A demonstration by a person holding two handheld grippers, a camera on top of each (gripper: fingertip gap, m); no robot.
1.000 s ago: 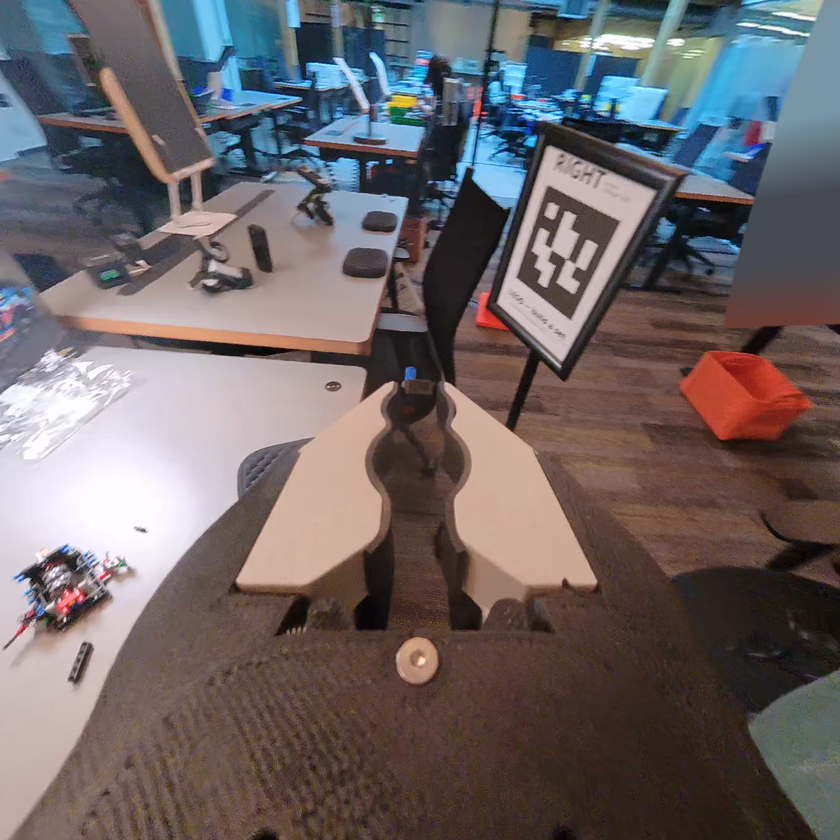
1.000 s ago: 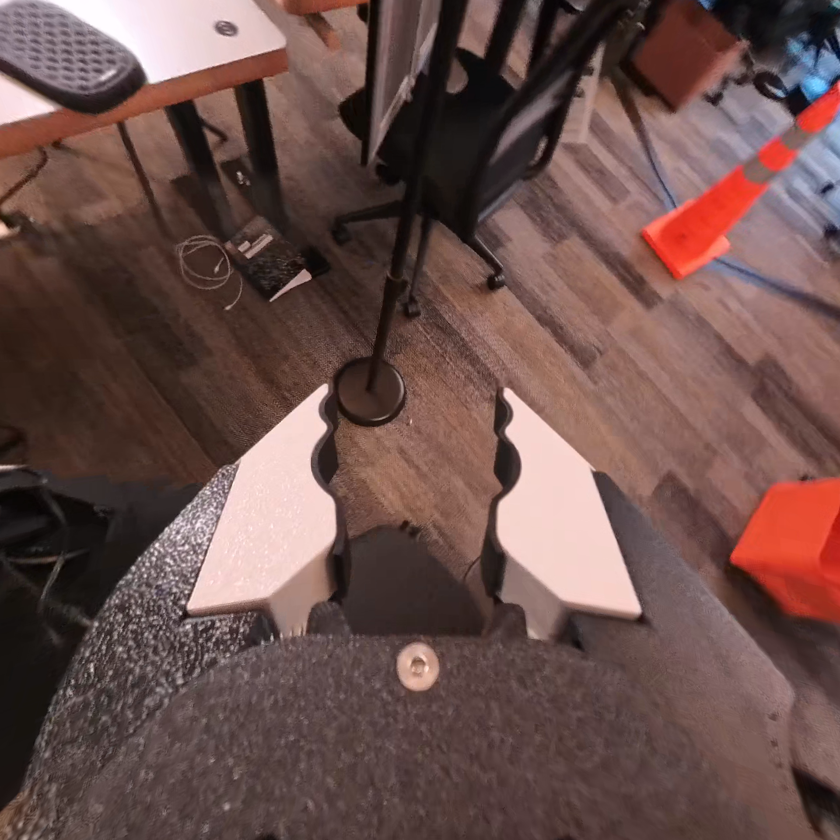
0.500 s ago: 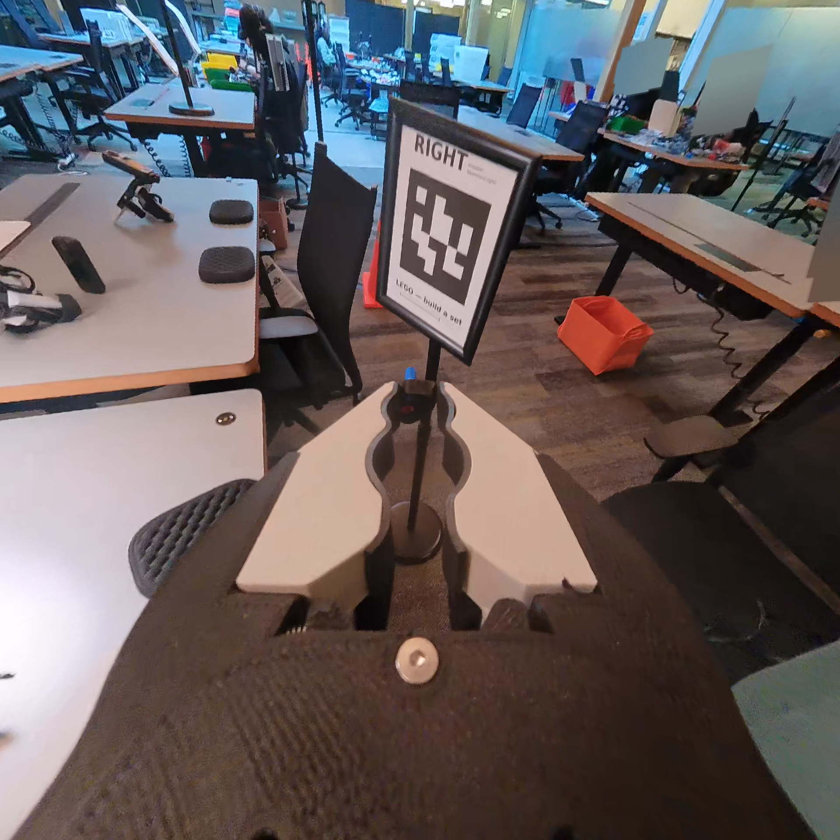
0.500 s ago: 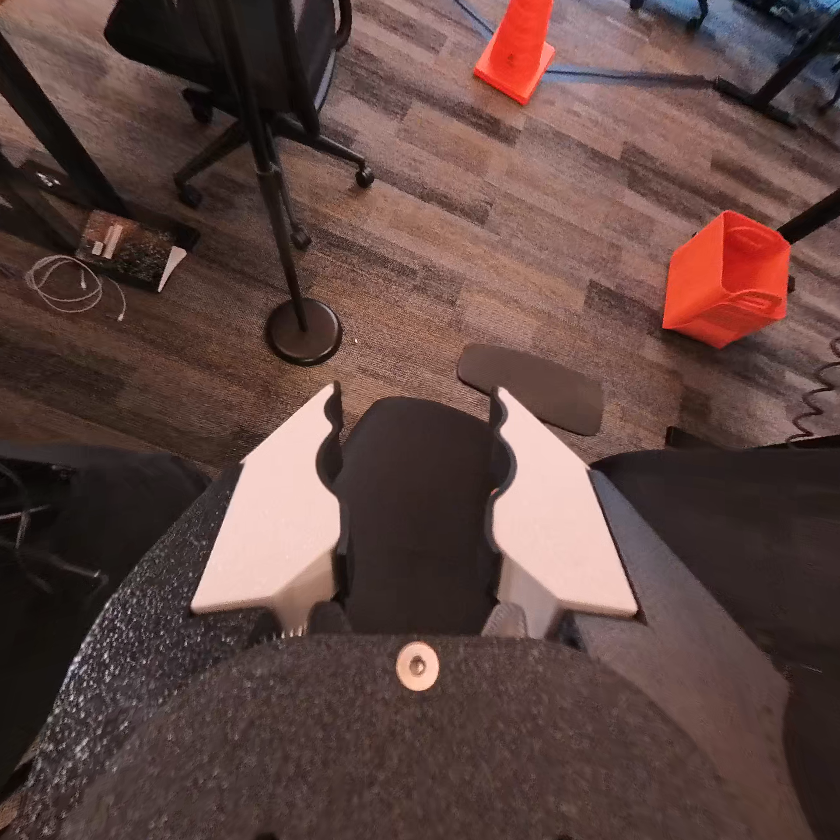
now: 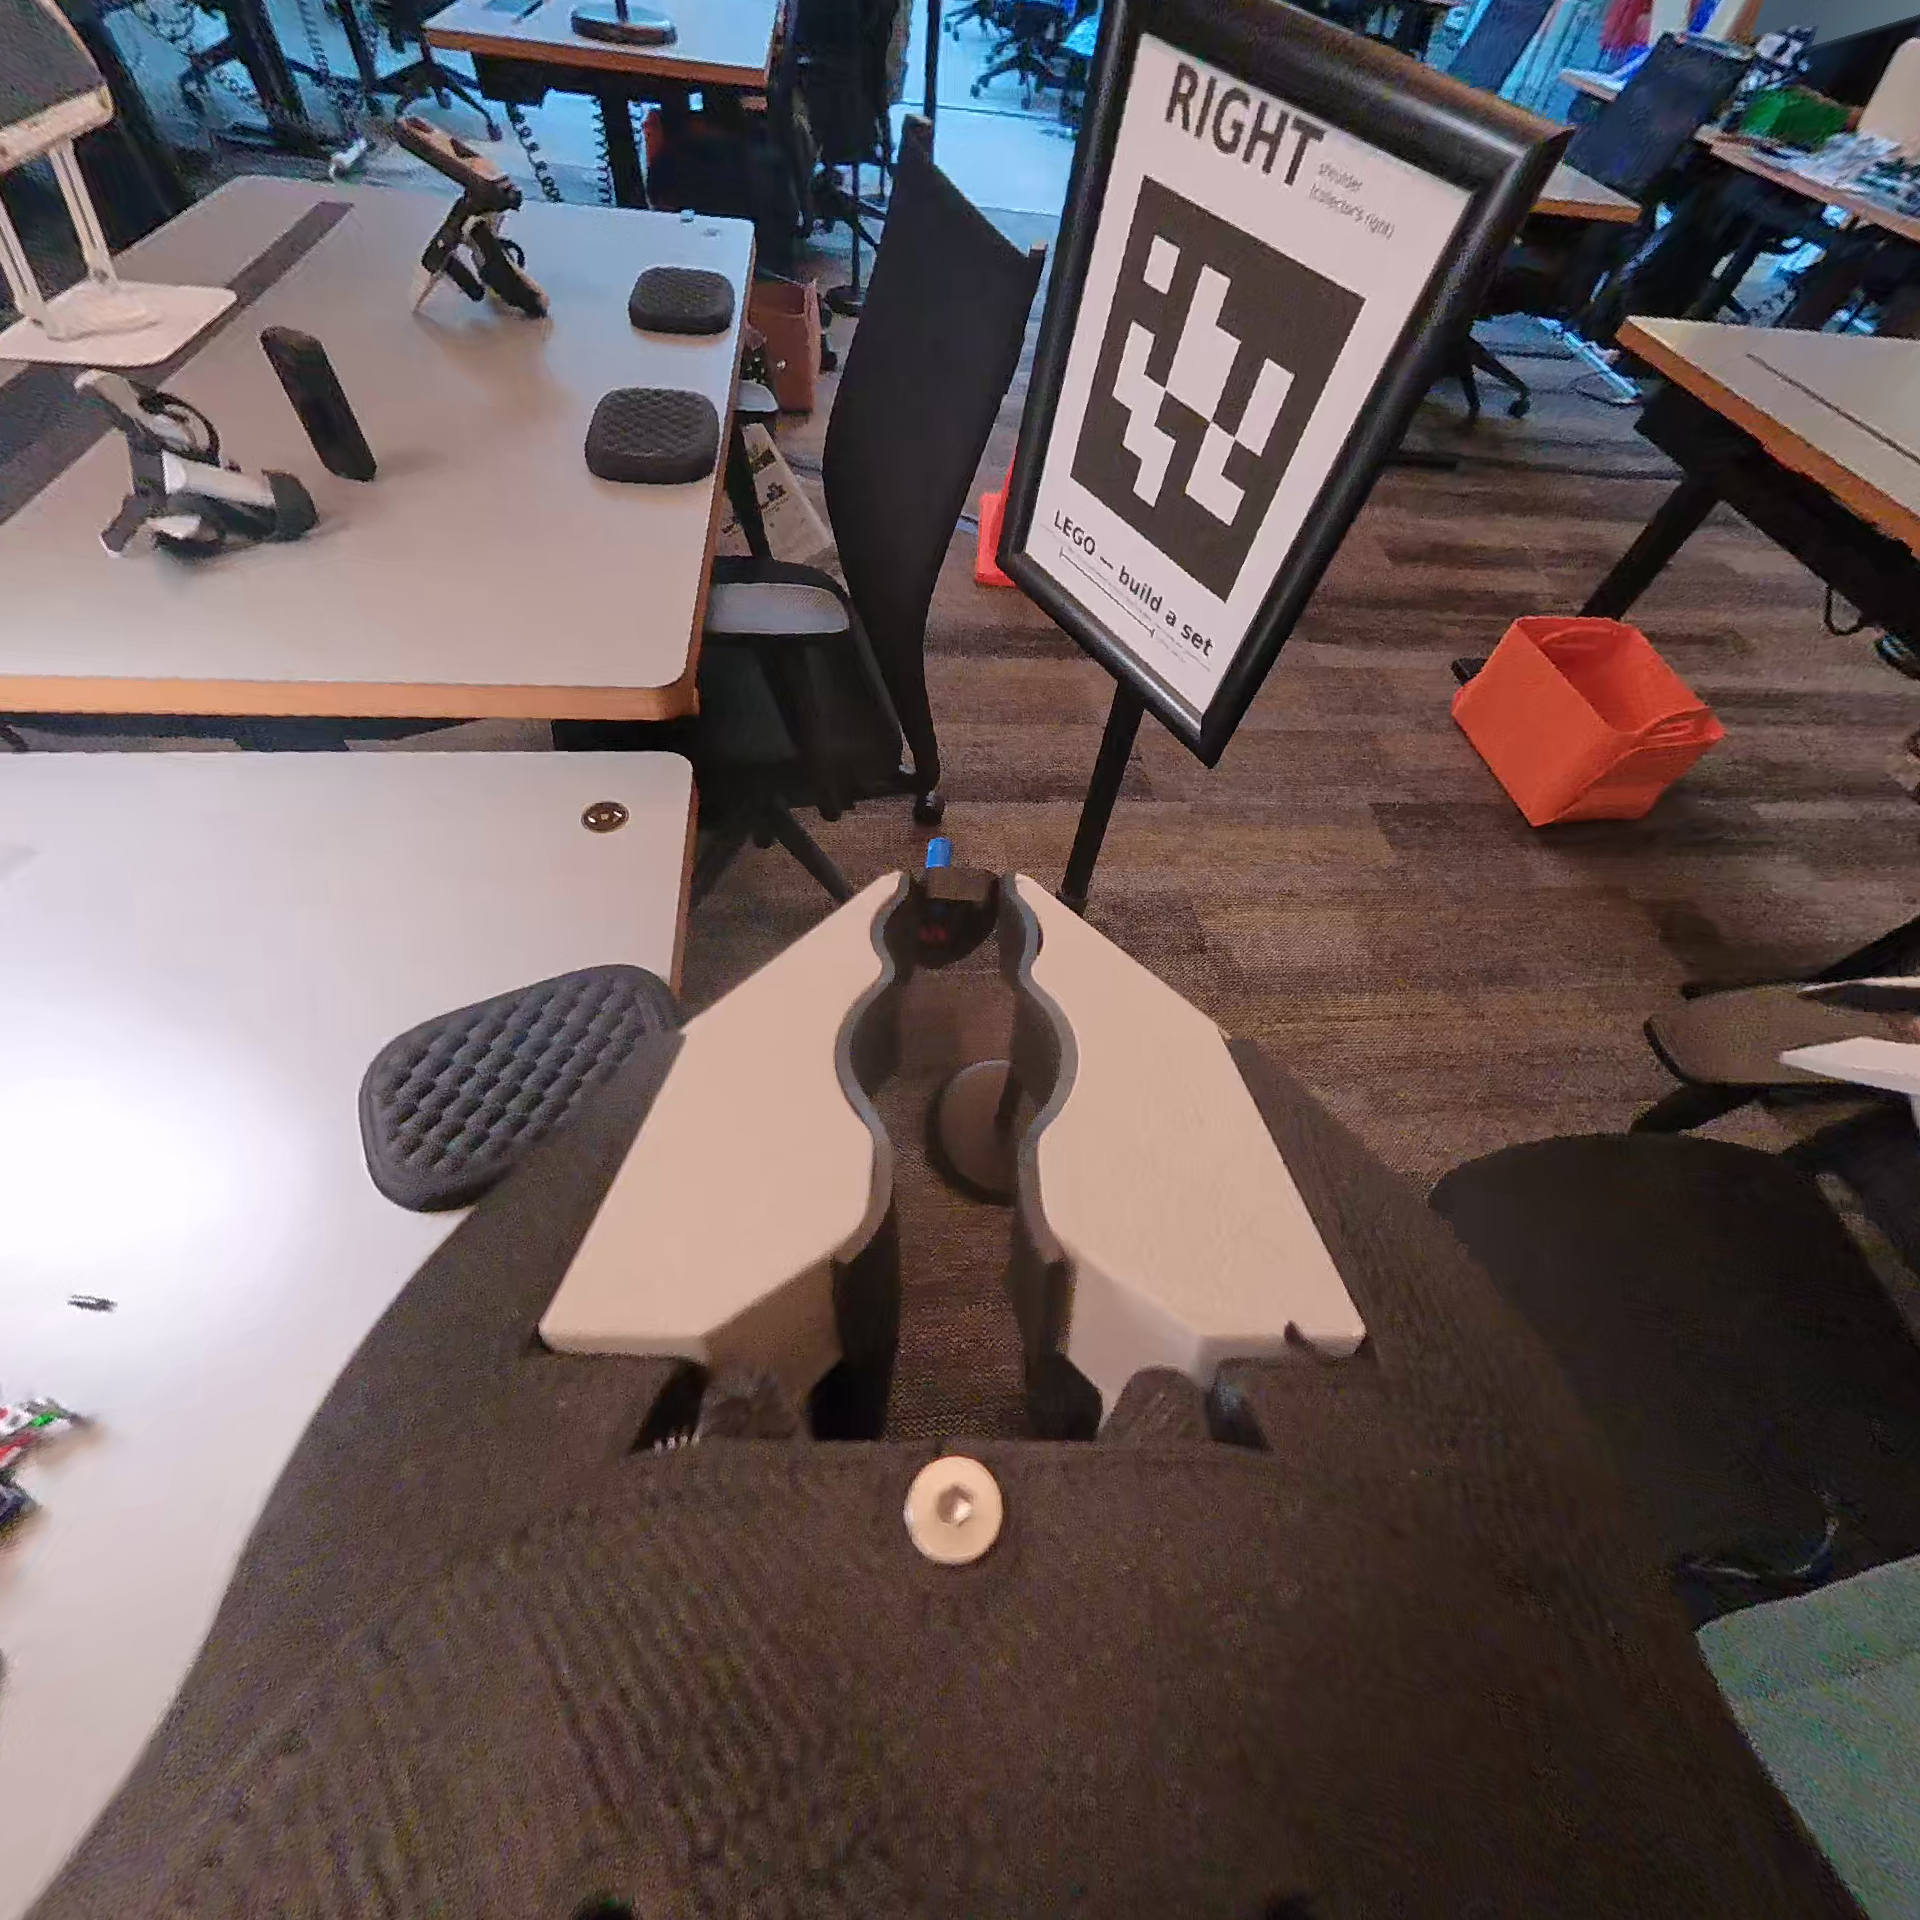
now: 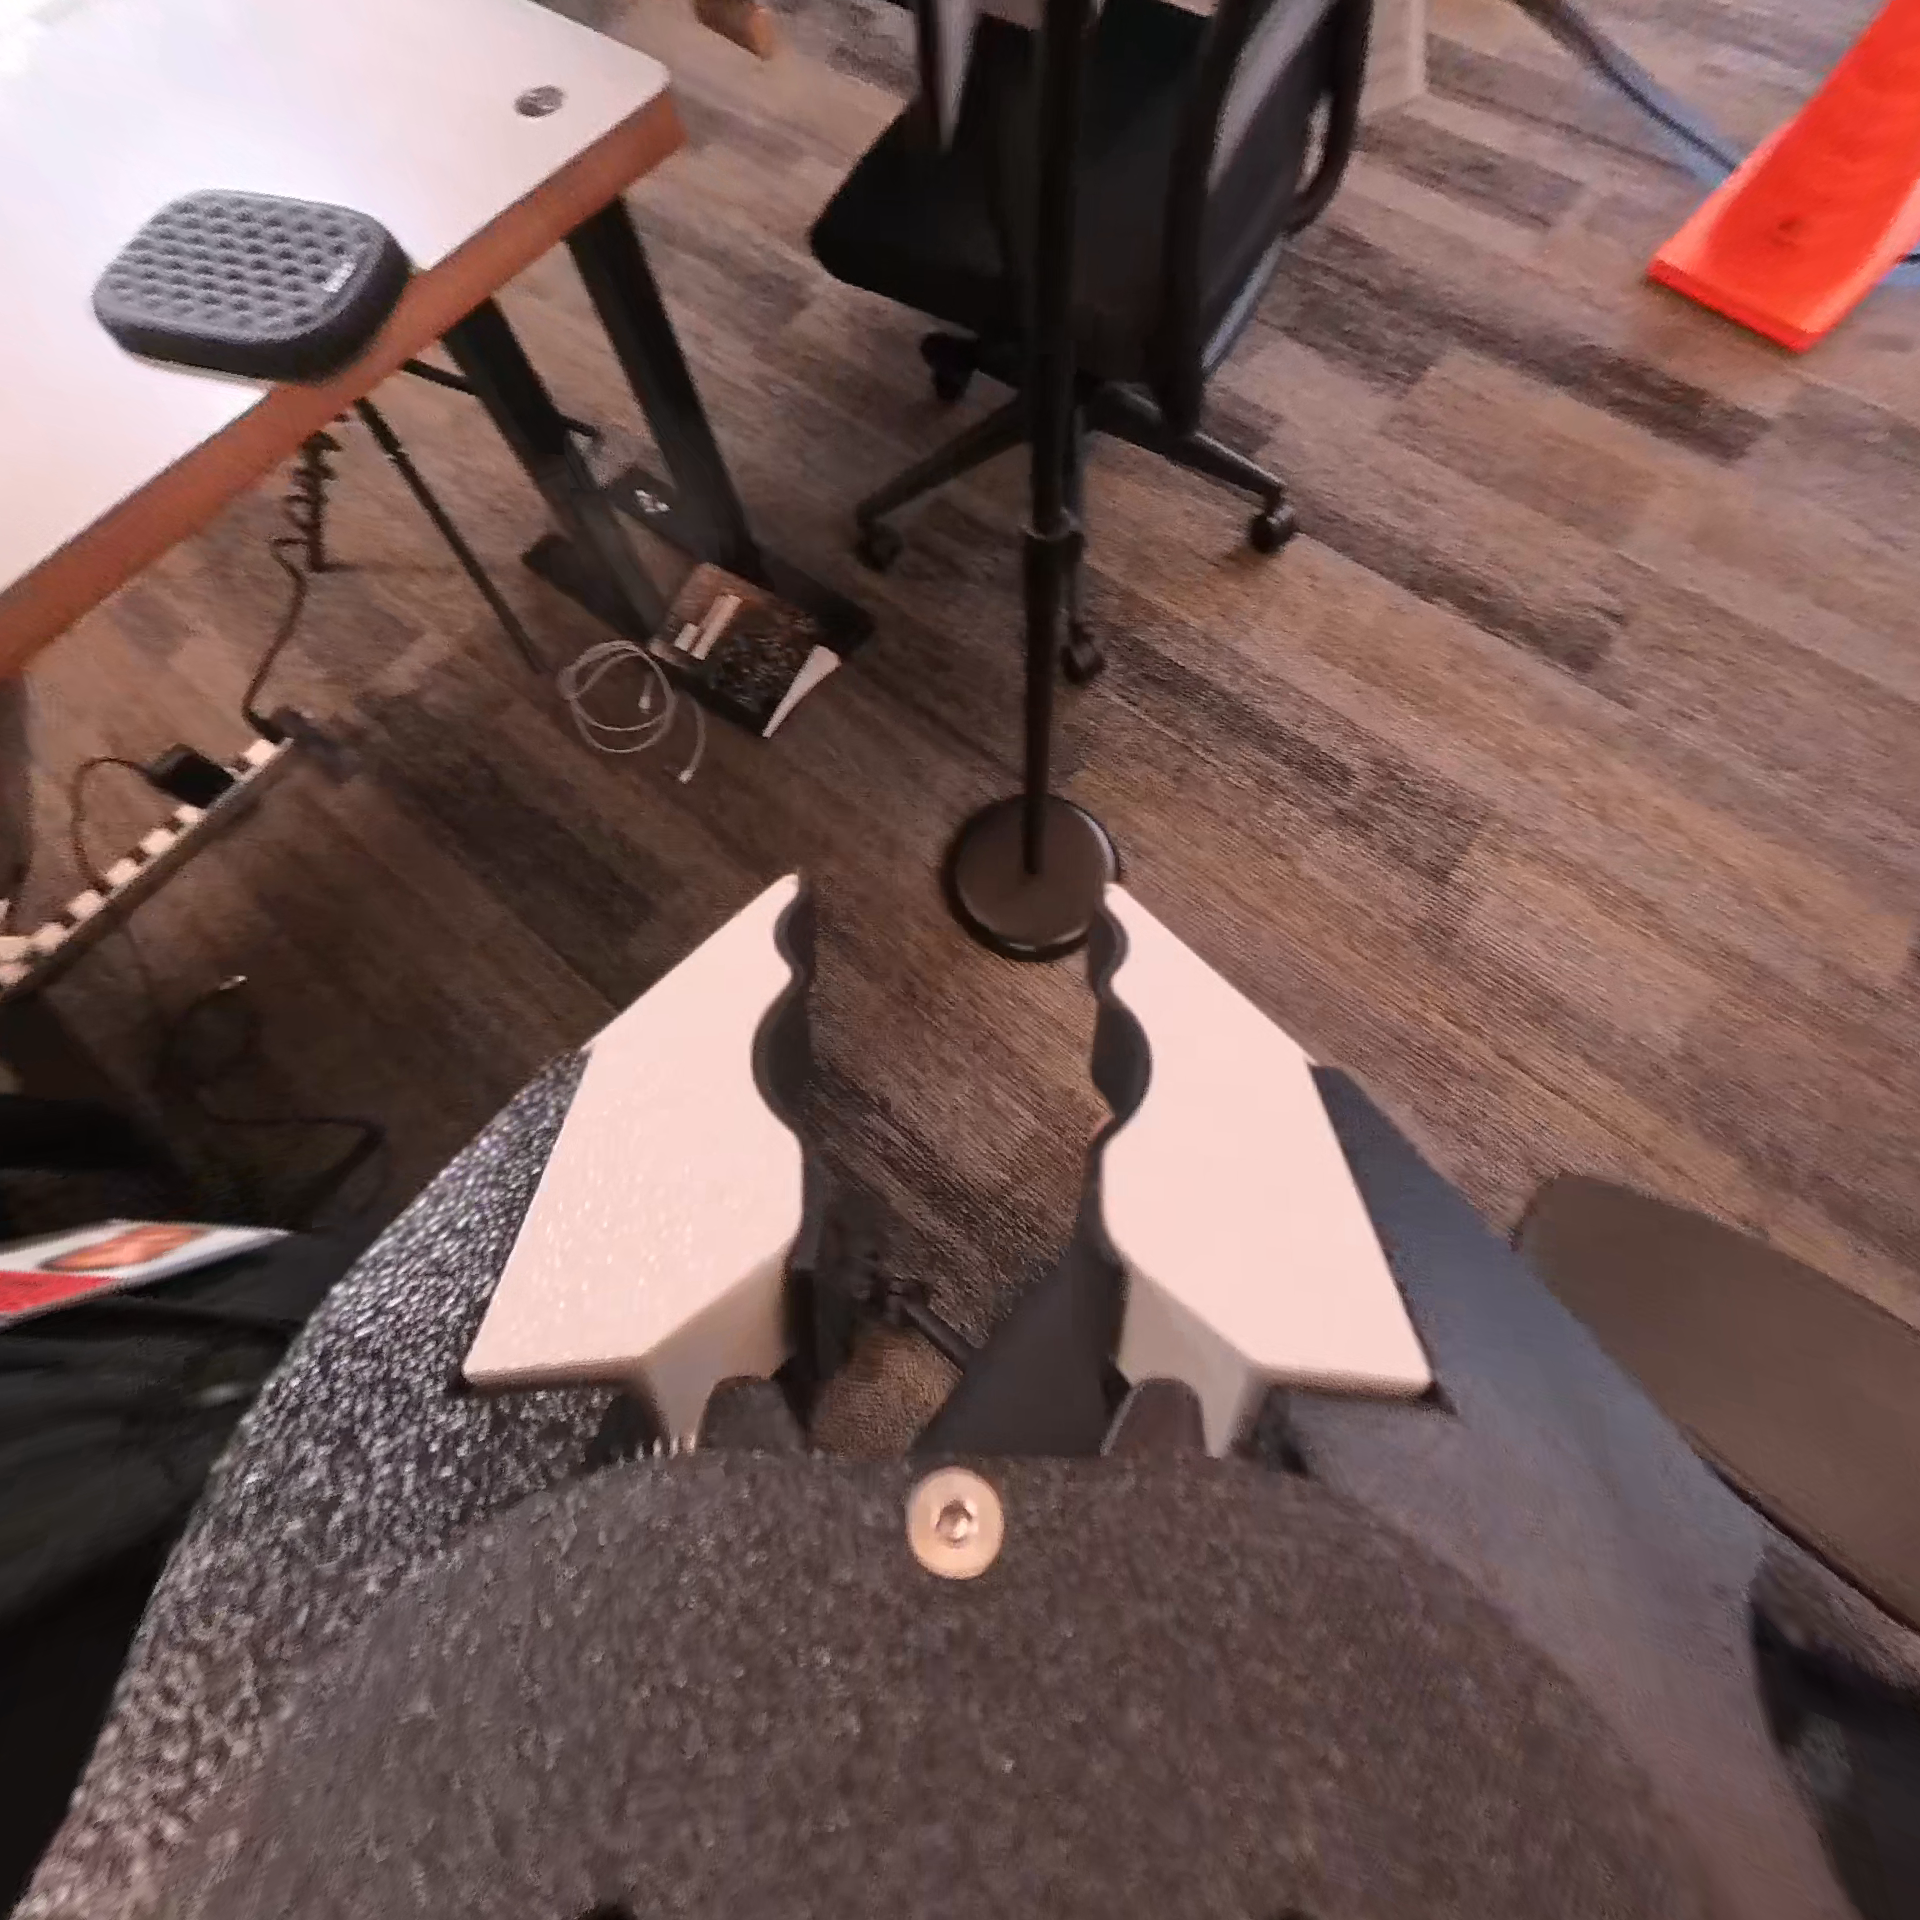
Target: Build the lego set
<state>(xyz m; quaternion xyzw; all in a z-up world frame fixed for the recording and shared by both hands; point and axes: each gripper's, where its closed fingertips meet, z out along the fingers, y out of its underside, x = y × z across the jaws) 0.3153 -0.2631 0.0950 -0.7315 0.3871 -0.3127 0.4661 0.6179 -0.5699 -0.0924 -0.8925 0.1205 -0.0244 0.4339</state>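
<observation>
In the left wrist view my left gripper is shut on a small black lego piece with a blue pin on top. It holds the piece in the air, off the right edge of the grey table. A few loose lego parts lie at the table's left edge, cut off by the frame, and one tiny dark part lies nearer. In the right wrist view my right gripper is open and empty, pointing down at the floor near a stand's round base.
A framed sign on a black stand rises just right of the table. A black mesh pad sits at the table's edge. An orange bin, office chairs, an orange cone and cables are on the floor. The grippers' ends are close to 45 cm from one another.
Both views have swung back to the left, bringing the table corner and pad into sight. The left gripper still holds the lego piece. The right gripper stays open.
</observation>
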